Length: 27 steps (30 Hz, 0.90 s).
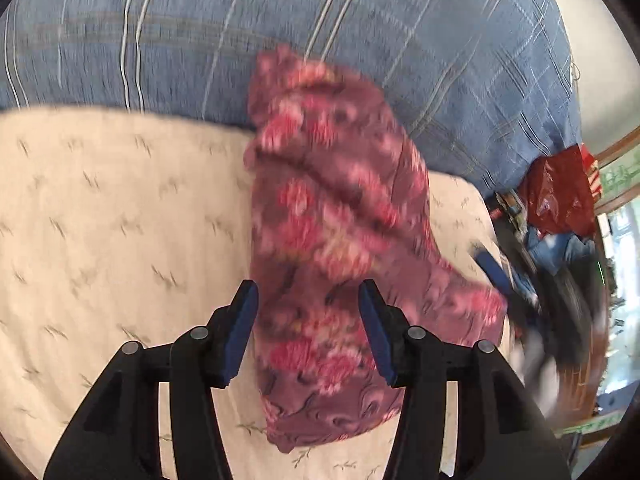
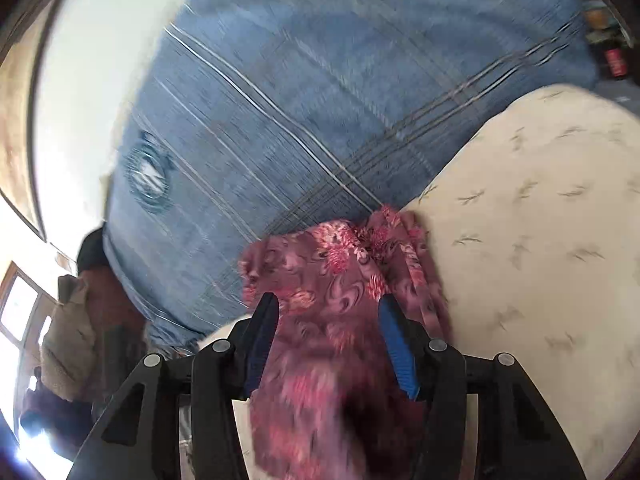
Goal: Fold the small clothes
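Observation:
A small maroon garment with pink flowers (image 1: pixel 332 216) lies bunched on the cream sheet, its far end reaching the blue blanket. My left gripper (image 1: pixel 308 300) is open, its blue pads either side of the cloth's near part, not closed on it. In the right wrist view the same garment (image 2: pixel 332 280) runs between the fingers of my right gripper (image 2: pixel 328 312), which is also open. The right gripper's blue pad (image 1: pixel 494 270) shows blurred at the garment's right corner in the left wrist view. The view is motion-blurred.
A cream sheet with a grey leaf print (image 1: pixel 100 208) covers the bed. A blue plaid blanket (image 1: pixel 280 20) lies behind it. A red plastic bag (image 1: pixel 560 192) and clutter sit beyond the bed's right edge. A window (image 2: pixel 20 312) is at left.

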Available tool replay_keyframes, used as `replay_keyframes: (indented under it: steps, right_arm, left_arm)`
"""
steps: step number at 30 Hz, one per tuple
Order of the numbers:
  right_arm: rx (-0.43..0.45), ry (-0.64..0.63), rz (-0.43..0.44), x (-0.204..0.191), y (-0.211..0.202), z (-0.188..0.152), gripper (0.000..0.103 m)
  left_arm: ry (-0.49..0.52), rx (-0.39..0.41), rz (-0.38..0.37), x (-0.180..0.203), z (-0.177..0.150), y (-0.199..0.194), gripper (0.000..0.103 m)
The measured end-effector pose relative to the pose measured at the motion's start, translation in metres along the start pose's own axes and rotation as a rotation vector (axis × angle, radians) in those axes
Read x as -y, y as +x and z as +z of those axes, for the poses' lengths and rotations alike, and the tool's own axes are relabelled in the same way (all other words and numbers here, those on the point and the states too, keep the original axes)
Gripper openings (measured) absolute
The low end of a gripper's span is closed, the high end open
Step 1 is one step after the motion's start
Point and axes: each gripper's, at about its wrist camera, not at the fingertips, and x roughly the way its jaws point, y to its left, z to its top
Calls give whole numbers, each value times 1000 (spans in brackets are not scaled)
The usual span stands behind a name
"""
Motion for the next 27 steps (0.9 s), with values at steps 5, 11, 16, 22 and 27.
replay_keyframes:
  steps: [5, 11, 16, 22, 27]
  right_arm:
    - [-217, -110, -183, 0, 90, 20, 39]
    - [-3, -176, -33, -24, 45, 31, 6]
    - [-118, -71, -255, 26, 68, 30, 7]
    - [-51, -31, -61, 21, 3, 6, 33]
    - [-161, -77, -104, 28, -9, -42, 14]
  left_arm:
    - [77, 12, 11, 8, -19, 0, 50]
    - [130, 19, 36, 10, -29, 1, 51]
    - [128, -25, 70, 12, -45, 15, 51]
    - [173, 12, 99, 16, -65, -11, 51]
    - [139, -43, 107, 14, -77, 8, 51]
